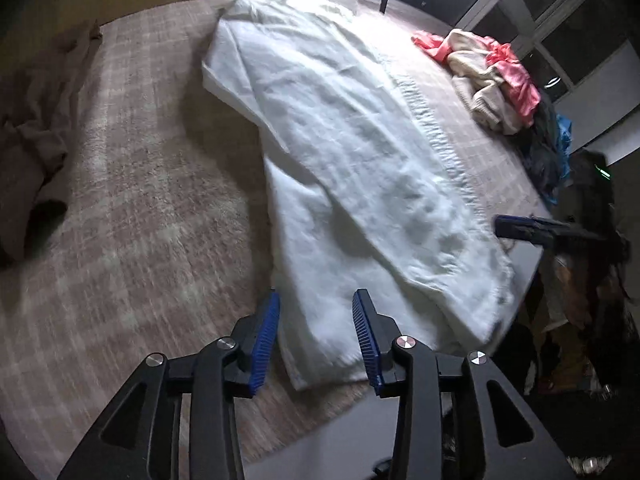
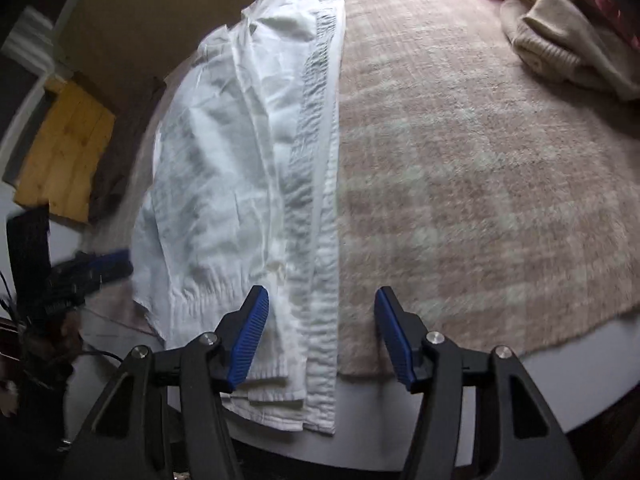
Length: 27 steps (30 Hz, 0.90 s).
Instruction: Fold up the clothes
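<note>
A long white garment (image 1: pixel 344 152) lies spread flat on a pink-and-cream plaid blanket (image 1: pixel 132 184), its sides folded inward. My left gripper (image 1: pixel 316 308) is open and empty, hovering just above the garment's near hem. In the right wrist view the same white garment (image 2: pixel 256 184) runs away from me, its ribbed edge straight down the middle. My right gripper (image 2: pixel 320 304) is open and empty above the garment's near right corner. Its fingers (image 1: pixel 516 229) also show at the right in the left wrist view, and the left gripper's fingers (image 2: pixel 106 266) show at the left in the right wrist view.
A pile of cream and pink clothes (image 1: pixel 492 76) lies at the far right of the blanket, with dark and blue items (image 1: pixel 552 148) beside it. Brown bedding (image 1: pixel 36 128) sits at the left. A yellow wooden board (image 2: pixel 64 148) stands off the bed's left side.
</note>
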Motion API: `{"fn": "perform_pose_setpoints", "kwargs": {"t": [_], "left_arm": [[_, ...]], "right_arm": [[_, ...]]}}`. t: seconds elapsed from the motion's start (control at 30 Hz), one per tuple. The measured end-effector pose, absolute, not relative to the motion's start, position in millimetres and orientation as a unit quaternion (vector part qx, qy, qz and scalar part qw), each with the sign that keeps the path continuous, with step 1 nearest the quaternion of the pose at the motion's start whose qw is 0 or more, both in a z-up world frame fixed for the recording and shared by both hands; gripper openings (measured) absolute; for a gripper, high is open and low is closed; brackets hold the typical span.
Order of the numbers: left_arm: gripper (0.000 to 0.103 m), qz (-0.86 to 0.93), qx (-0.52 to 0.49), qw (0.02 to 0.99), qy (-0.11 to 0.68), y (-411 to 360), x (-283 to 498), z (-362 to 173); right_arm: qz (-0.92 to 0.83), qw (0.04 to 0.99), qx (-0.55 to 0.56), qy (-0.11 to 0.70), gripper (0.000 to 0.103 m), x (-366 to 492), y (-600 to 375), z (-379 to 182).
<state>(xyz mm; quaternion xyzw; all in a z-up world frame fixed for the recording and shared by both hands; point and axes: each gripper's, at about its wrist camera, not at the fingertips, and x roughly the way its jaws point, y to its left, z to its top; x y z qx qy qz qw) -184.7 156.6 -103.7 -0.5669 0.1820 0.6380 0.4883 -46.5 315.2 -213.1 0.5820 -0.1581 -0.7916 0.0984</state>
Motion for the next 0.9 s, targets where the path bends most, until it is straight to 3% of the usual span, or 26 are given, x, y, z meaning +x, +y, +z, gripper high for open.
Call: {"fn": "perform_pose_setpoints", "kwargs": {"t": [0.23, 0.47, 0.57, 0.67, 0.73, 0.9], "left_arm": [[0.036, 0.602, -0.566, 0.529, 0.192, 159, -165, -111], [0.008, 0.574, -0.582, 0.549, 0.175, 159, -165, -110], [0.007, 0.564, -0.597, 0.547, 0.164, 162, -169, -115], [0.008, 0.561, -0.595, 0.552, 0.162, 168, -164, -120], [0.006, 0.563, -0.588, 0.556, 0.168, 168, -161, -118], [0.003, 0.559, -0.585, 0.57, 0.145, 178, -158, -110]], "right_arm": [[-0.805, 0.095, 0.581, -0.073, 0.055, -17, 277, -208], [-0.816, 0.104, 0.564, -0.071, 0.055, -5, 263, -207], [-0.814, 0.114, 0.564, -0.081, 0.053, -5, 269, -205], [-0.813, 0.121, 0.563, -0.087, 0.039, -5, 280, -204], [-0.812, 0.126, 0.563, -0.091, 0.02, -5, 287, -203], [-0.804, 0.135, 0.563, -0.134, 0.008, -9, 312, -201]]}}
